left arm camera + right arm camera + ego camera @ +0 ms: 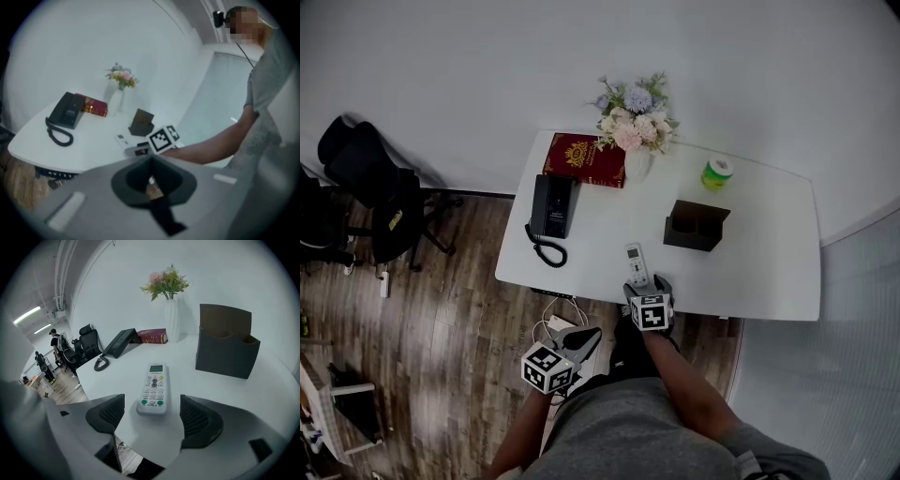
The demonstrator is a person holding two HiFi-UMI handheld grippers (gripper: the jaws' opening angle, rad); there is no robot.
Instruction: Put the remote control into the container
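Head view looks down on a white table (750, 272) against a pale wall, with wood floor (441, 319) and a black chair (375, 187) to its left. A phone (551, 208), red book (584, 159) and vase of flowers (635, 122) stand along the far side. The dark container (696, 225), split into two compartments, sits mid-table, and the remote (636, 263) lies flat outside it, near the front edge. The right arm reaches forward with the right gripper (648, 284) tilted down at that edge. Its jaws stand wide apart, the remote's (153, 387) near end between them, clear of both pads. The left gripper (589, 336) hangs off the table over the floor, jaws closed together on nothing.
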